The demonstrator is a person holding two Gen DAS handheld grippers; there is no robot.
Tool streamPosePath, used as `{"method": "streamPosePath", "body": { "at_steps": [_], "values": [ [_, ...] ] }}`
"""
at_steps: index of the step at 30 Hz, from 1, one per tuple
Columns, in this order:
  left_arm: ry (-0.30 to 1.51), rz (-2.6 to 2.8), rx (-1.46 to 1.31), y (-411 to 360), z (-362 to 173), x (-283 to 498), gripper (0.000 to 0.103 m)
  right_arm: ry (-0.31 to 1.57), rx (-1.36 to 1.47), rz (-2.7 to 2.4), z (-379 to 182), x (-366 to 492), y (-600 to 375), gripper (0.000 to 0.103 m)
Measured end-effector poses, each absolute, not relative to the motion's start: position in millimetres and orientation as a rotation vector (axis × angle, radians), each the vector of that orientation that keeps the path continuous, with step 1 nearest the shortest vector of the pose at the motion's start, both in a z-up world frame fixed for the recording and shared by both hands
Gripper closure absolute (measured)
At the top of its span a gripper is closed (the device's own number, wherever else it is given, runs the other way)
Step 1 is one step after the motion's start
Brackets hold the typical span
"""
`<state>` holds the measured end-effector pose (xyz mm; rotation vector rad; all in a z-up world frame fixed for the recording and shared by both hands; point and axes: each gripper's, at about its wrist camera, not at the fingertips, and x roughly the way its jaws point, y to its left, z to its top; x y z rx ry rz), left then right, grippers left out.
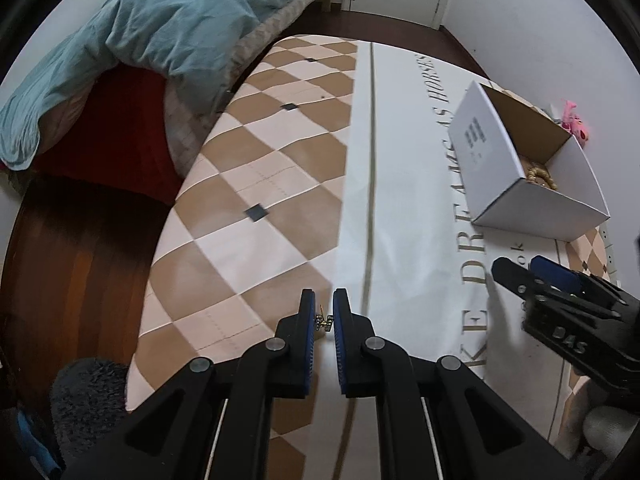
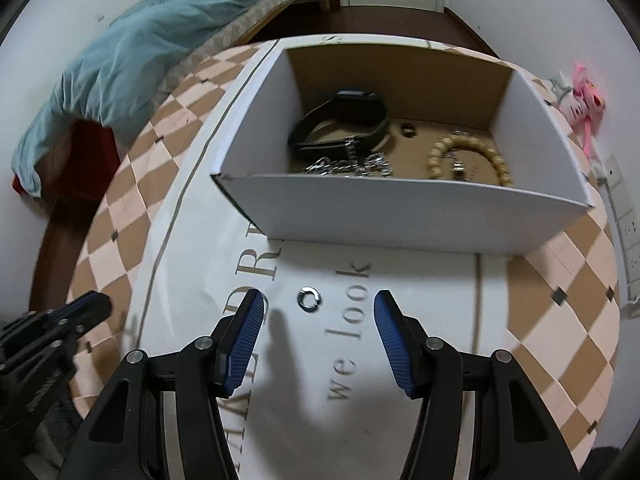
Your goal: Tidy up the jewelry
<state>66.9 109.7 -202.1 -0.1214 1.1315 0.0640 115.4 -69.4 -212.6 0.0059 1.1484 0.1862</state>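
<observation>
My left gripper (image 1: 324,308) is nearly shut around a small gold trinket (image 1: 323,322), held between its blue pads above the checkered cloth. My right gripper (image 2: 318,308) is open, its jaws on either side of a silver ring (image 2: 309,299) lying on the white cloth. Just beyond stands an open white cardboard box (image 2: 400,216); it also shows in the left wrist view (image 1: 532,204). Inside lie a black watch (image 2: 344,120), a silver chain (image 2: 348,166), a beaded bracelet (image 2: 472,152) and a small dark ring (image 2: 407,129).
The table carries a brown-and-cream checkered cloth (image 1: 256,184) with a white lettered panel. A bed with a teal blanket (image 1: 160,32) stands to the left. A pink toy (image 2: 584,100) lies right of the box. A power strip (image 2: 624,216) sits at the right edge.
</observation>
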Motion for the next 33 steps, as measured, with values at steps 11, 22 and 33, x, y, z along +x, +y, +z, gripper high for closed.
{"method": "streamPosePath", "body": {
  "at_steps": [11,22,33],
  "values": [
    [1.128,0.053,-0.119,108,-198,68,0.097,1.100,-0.087,0.175,-210,109,-66,0.090],
    [1.056,-0.090,-0.111,55,-147,79,0.097,1.019,0.093,0.153,-144,94,-136,0.090],
    [1.053,-0.321,-0.103,-21,-100,172,0.097,1.045,0.202,0.178,-91,179,-200,0.090]
  ]
}}
